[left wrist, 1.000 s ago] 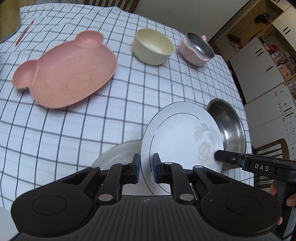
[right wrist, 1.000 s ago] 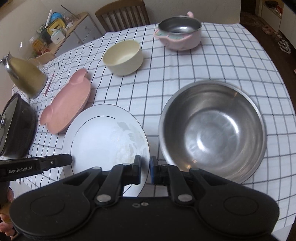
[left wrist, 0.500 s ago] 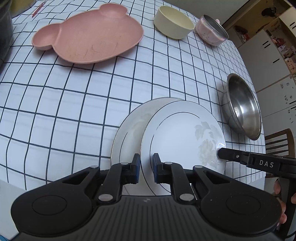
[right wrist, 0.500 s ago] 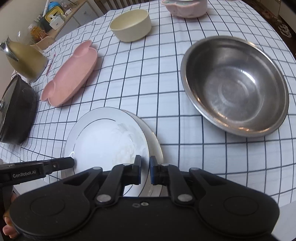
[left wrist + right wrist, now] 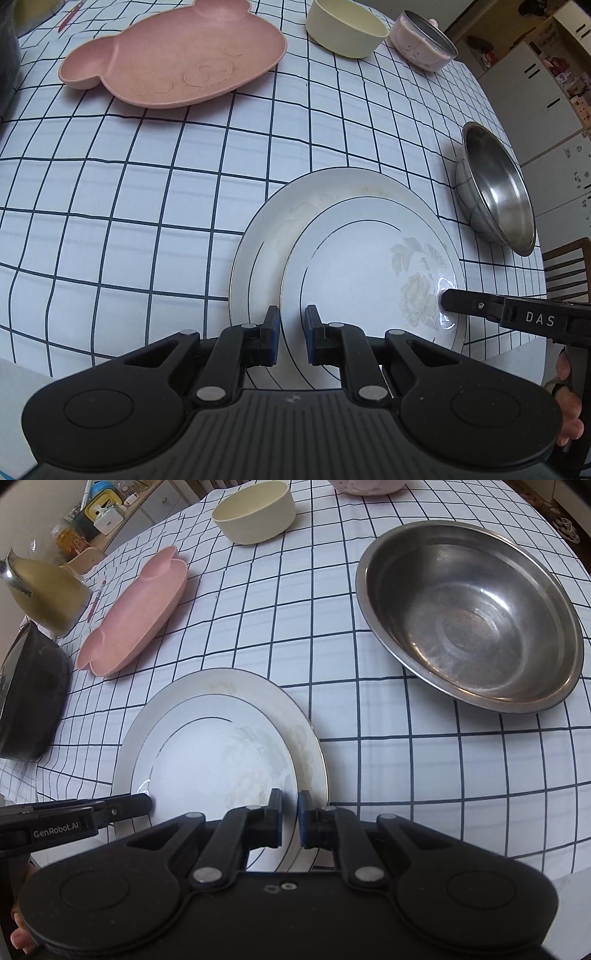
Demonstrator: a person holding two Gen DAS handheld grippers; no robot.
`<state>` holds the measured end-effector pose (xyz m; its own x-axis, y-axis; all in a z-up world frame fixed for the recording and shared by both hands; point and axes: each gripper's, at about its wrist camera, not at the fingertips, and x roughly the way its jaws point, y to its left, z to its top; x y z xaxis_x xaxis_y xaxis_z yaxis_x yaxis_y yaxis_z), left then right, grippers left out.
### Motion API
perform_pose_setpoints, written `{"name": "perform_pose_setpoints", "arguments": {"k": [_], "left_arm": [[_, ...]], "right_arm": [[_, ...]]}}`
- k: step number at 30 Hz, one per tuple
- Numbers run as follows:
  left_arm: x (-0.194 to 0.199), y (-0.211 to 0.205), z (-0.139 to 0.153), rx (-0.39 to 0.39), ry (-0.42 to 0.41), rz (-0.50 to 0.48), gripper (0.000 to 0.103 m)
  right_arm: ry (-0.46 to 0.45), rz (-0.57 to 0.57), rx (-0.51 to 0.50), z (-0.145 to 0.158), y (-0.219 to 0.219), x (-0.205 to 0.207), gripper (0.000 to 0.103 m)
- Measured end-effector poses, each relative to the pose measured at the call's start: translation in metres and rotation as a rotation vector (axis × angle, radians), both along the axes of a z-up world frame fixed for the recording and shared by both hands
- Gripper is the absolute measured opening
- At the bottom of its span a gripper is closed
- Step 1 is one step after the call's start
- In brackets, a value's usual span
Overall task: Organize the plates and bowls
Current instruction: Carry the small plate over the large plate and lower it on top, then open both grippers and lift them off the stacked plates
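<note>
Both grippers have come down together toward the near edge of the table, and the white floral plate [image 5: 373,273] they carry between them now sits low over the larger white plate [image 5: 280,221] lying on the checked tablecloth [image 5: 147,206] — a second ago that lower plate was mostly hidden behind the carried one. The left gripper [image 5: 291,334] is clamped on the plate's near rim, jaws nearly closed with the rim between the pads; the right gripper [image 5: 290,821] pinches the rim on the plate's right side just as tightly. Whether the upper plate already rests on the lower one or hangs just above it is hard to tell from these angles. For the task, the plates look all but stacked — letting go seems the likely next step. The steel bowl [image 5: 476,624], cream bowl [image 5: 255,511] and pink bear-shaped plate [image 5: 177,59] wait farther back, unsorted.
</note>
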<state>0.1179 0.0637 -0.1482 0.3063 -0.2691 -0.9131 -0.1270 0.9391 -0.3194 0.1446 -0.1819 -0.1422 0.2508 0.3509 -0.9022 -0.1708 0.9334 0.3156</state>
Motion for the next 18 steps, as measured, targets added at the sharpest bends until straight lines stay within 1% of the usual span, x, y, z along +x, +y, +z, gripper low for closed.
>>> {"name": "perform_pose_setpoints", "arguments": {"k": [10, 18], "left_arm": [[0.0013, 0.0, -0.004, 0.008, 0.014, 0.001, 0.013], [0.002, 0.001, -0.0025, 0.026, -0.001, -0.009, 0.013]], "right_arm": [[0.011, -0.007, 0.015, -0.0044, -0.0028, 0.0011, 0.009], [0.008, -0.005, 0.017, -0.0051, -0.0021, 0.0017, 0.008]]}}
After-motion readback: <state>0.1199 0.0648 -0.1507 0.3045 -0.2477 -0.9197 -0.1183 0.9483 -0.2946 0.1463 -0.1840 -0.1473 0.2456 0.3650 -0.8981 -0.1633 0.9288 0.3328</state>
